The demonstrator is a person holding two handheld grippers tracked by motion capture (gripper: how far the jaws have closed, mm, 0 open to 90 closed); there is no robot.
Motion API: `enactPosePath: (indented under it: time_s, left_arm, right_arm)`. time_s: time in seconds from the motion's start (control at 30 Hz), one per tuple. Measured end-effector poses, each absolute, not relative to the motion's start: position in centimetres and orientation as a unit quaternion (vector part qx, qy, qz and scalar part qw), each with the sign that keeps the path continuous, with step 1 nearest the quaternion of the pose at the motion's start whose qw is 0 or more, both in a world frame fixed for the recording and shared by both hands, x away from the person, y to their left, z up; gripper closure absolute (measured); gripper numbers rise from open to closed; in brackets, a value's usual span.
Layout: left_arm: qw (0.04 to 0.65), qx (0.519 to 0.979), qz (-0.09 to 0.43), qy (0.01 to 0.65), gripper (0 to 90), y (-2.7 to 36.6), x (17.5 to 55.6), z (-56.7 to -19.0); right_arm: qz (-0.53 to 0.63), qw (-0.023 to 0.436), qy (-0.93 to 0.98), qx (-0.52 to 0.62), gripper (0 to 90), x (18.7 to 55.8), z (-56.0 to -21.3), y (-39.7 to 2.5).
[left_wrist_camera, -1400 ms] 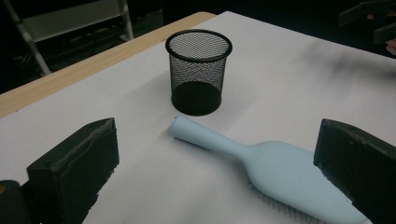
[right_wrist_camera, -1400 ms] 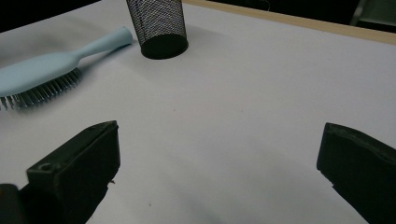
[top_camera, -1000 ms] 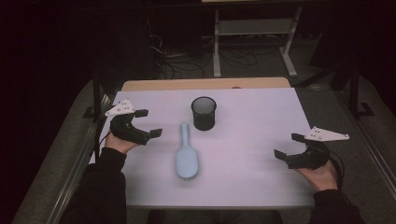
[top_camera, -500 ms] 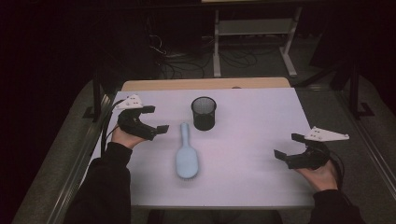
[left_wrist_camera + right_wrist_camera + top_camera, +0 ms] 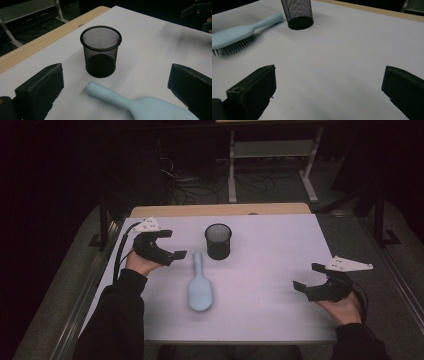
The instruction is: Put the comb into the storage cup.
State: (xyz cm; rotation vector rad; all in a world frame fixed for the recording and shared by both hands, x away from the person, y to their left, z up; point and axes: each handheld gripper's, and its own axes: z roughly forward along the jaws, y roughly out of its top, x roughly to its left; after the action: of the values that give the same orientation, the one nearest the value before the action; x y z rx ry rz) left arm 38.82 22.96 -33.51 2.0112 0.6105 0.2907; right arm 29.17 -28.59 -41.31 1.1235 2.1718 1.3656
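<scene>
A light blue hairbrush [image 5: 200,287] lies bristles down on the white table top [image 5: 265,270], its handle pointing at a black mesh cup [image 5: 218,241] that stands upright and empty. My left gripper [image 5: 172,245] is open just left of the brush handle; in the left gripper view the handle tip [image 5: 93,88] lies between the jaws with the cup [image 5: 101,51] beyond. My right gripper [image 5: 306,277] rests open near the table's right edge, with nothing between its jaws. From the right gripper view the brush [image 5: 239,31] and cup [image 5: 298,12] sit far off to the upper left.
A wooden strip [image 5: 220,210] edges the table's far side. Beyond it are a metal stand [image 5: 272,155] and floor cables [image 5: 200,185] in the dark. Dark rails run along both sides of the table.
My left gripper has moved right and forward, closing in on the brush handle. The right gripper, brush and cup have stayed put.
</scene>
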Motion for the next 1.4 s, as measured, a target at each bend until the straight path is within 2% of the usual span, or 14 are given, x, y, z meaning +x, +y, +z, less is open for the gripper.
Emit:
enactPosePath:
  time_s: [0.57,1.13,1.4]
  left_arm:
    - [0.479,0.836,0.11,0.243,0.8,21.5,39.8,-34.5]
    - [0.465,0.846,0.11,0.237,7.0,20.4,40.8,-35.7]
    - [0.464,0.848,0.114,0.23,14.1,19.9,41.0,-36.2]
  right_arm:
    - [0.48,0.17,0.764,0.395,0.0,29.2,-41.3,-28.6]
    - [0.48,0.17,0.765,0.396,0.0,29.2,-41.3,-28.6]
    - [0.48,0.17,0.765,0.395,0.0,29.2,-41.3,-28.6]
